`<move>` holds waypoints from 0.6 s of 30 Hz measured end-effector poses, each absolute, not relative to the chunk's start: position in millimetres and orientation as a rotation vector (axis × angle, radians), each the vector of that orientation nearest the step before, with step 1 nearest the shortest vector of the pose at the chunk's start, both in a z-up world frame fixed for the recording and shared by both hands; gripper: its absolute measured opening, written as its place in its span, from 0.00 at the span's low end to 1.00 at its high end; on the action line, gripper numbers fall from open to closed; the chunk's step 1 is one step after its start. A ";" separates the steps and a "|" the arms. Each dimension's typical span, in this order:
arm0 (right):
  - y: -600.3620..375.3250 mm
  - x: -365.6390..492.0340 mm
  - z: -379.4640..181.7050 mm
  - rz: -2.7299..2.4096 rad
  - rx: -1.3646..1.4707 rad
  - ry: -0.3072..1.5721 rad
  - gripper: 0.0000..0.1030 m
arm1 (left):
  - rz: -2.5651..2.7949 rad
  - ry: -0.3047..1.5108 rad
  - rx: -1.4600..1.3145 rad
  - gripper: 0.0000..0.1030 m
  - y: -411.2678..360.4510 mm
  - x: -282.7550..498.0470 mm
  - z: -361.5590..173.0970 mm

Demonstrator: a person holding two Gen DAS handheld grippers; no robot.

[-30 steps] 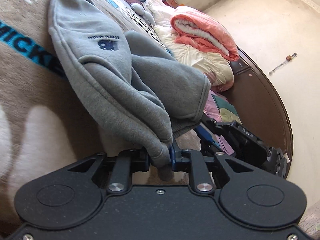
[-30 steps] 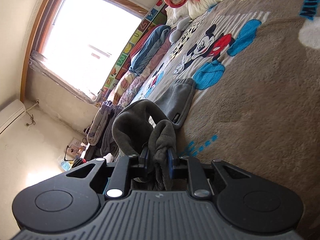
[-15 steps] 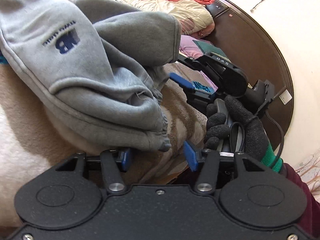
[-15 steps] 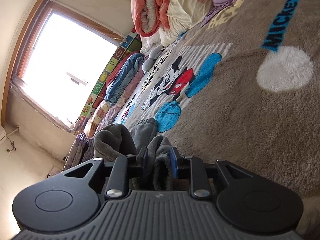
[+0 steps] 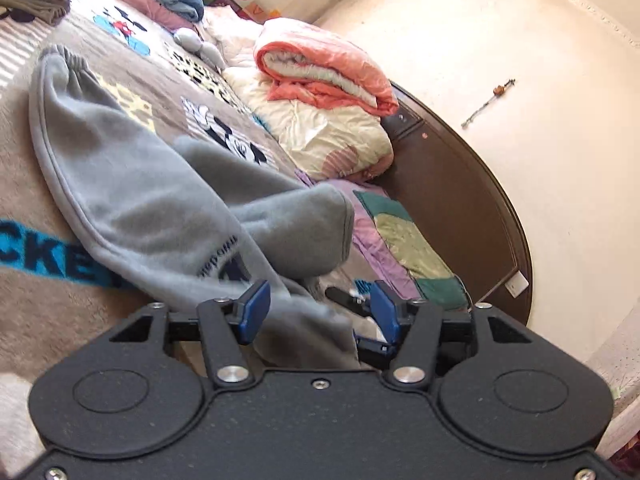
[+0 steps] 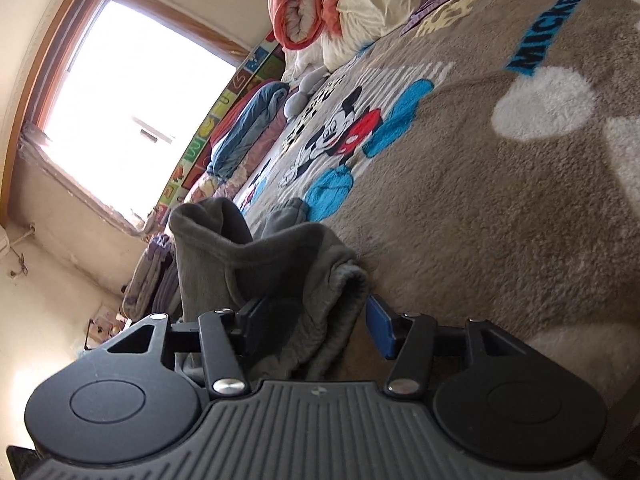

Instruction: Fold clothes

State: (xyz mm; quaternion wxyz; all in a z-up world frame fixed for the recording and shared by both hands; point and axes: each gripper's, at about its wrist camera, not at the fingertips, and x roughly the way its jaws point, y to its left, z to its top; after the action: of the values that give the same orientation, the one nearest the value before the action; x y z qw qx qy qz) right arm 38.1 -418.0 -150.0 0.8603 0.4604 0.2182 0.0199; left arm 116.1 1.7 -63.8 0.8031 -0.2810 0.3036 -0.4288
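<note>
Grey sweatpants [image 5: 152, 196] with a dark logo lie folded over on the brown Mickey blanket [image 5: 48, 312]. Their elastic cuff points to the far left. My left gripper [image 5: 318, 312] is open, with the blue pads spread wide and loose grey cloth lying between them. In the right wrist view the same pants [image 6: 280, 268] bunch up in front of my right gripper [image 6: 316, 326]. It is open too, and the cloth rests between the jaws without being pinched.
A rolled orange quilt [image 5: 324, 64] on cream bedding sits at the head of the bed by the dark wooden headboard [image 5: 460, 184]. Folded blue and pink bedding [image 6: 244, 132] lines the window side. A patchwork sheet [image 5: 404, 240] lies nearby.
Both grippers were shut on the pants a second ago. The left one opened first, then the right; the pants have dropped onto the blanket.
</note>
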 end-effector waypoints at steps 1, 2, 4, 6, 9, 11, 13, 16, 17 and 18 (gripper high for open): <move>-413.2 41.5 -151.6 0.044 0.954 0.471 0.54 | -0.867 0.633 -0.610 0.63 11.1 121.6 -63.6; -409.4 43.9 -150.9 0.033 0.934 0.474 0.54 | -0.816 0.622 -0.625 0.63 19.8 130.1 -64.3; -404.1 48.7 -149.4 0.012 0.899 0.469 0.54 | -0.699 0.618 -0.660 0.63 35.4 152.0 -67.9; -401.0 54.2 -148.1 -0.004 0.866 0.462 0.55 | -0.576 0.622 -0.683 0.63 50.7 174.3 -70.7; -396.0 61.8 -146.3 -0.021 0.831 0.455 0.61 | -0.443 0.616 -0.661 0.63 66.3 204.6 -74.6; -393.3 66.8 -145.4 -0.029 0.815 0.450 0.64 | -0.362 0.626 -0.626 0.63 72.6 225.8 -79.3; -390.6 71.8 -144.6 -0.037 0.799 0.444 0.63 | -0.334 0.649 -0.631 0.63 78.7 246.8 -86.0; -390.1 77.7 -144.9 -0.039 0.790 0.443 0.61 | -0.322 0.669 -0.632 0.63 81.3 270.0 -93.5; -390.9 79.2 -145.3 -0.043 0.789 0.442 0.58 | -0.322 0.676 -0.626 0.63 80.5 276.8 -95.4; -391.6 80.7 -145.7 -0.047 0.789 0.442 0.54 | -0.327 0.682 -0.617 0.63 78.2 283.3 -96.6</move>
State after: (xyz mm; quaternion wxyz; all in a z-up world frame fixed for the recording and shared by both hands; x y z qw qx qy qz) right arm 80.7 -391.6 -145.7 0.8993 0.3810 0.2134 -0.0229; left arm 283.3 78.2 -96.6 0.8833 -0.2962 0.3276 -0.1571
